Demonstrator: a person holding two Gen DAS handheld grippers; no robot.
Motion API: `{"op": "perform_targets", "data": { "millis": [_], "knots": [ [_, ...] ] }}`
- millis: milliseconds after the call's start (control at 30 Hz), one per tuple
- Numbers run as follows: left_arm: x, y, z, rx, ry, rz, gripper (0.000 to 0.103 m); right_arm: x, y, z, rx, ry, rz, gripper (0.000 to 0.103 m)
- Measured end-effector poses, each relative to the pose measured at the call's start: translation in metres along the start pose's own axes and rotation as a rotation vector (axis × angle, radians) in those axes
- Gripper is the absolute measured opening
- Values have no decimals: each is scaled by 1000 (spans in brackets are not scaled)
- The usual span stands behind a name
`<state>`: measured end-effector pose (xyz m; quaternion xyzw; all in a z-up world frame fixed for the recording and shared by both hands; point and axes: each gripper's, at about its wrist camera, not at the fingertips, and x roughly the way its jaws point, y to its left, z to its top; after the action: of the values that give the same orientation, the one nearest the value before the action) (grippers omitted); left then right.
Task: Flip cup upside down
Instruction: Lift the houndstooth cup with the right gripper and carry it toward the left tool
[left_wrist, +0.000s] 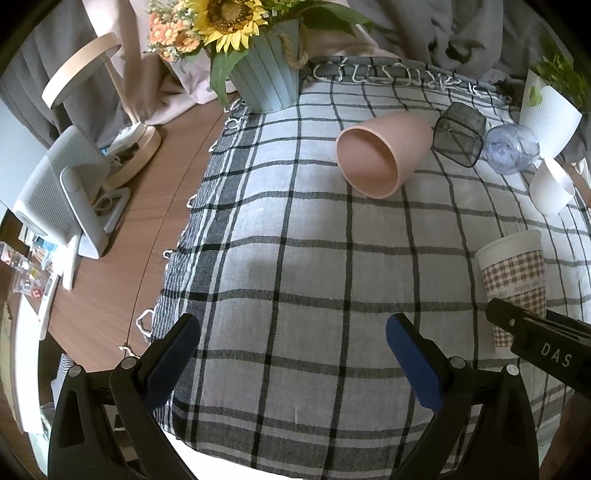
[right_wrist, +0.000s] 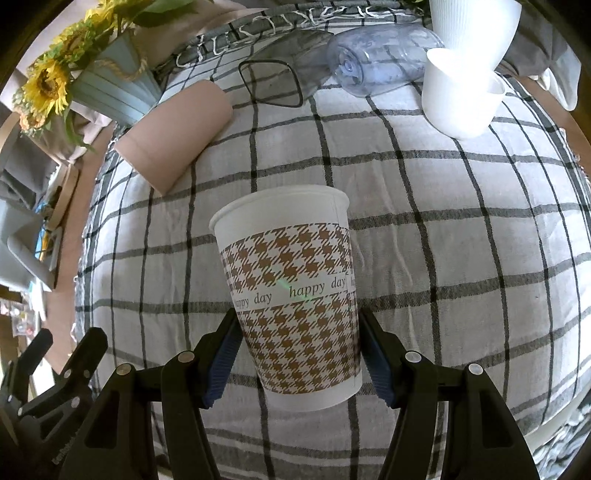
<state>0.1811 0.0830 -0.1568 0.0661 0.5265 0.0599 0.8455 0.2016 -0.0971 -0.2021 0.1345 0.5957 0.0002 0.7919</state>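
A: Where is the cup now?

B: The white paper cup with brown houndstooth print (right_wrist: 291, 295) stands upright, mouth up, on the grey checked tablecloth (right_wrist: 461, 240). The right gripper (right_wrist: 299, 354) has its blue pads on both sides of the lower wall. They seem to touch it, though how firmly I cannot tell.

A: And the other one?

B: The left gripper (left_wrist: 291, 354) is wide open and holds nothing.

A: How will the cup behave?

B: I think it is light and thin, so it dents easily. The low hold near the stiffer base looks good; squeeze gently when turning it.
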Motion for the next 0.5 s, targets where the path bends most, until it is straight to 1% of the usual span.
{"op": "perform_targets", "data": {
  "millis": [100,133,167,233,333,500],
  "knots": [
    [-2,-3,-1,-10,3,2,103,0,-1,2,-7,0,13,63],
    [-3,-4,-1,-12,2,4,103,-1,-2,1,-13,1,22,67],
    [-5,-5,-1,-14,1,8,103,-2,-4,1,-18,0,34,73],
    [-10,-8,-2,-25,-4,18,103,-10,-5,-2,-29,-16,50,79],
    [-20,-12,-5,-52,-9,23,103,-25,-8,-5,-56,-25,54,80],
    [-38,-29,-13,-76,-18,0,103,-70,-25,-12,-77,-111,61,80]
  ]
}}
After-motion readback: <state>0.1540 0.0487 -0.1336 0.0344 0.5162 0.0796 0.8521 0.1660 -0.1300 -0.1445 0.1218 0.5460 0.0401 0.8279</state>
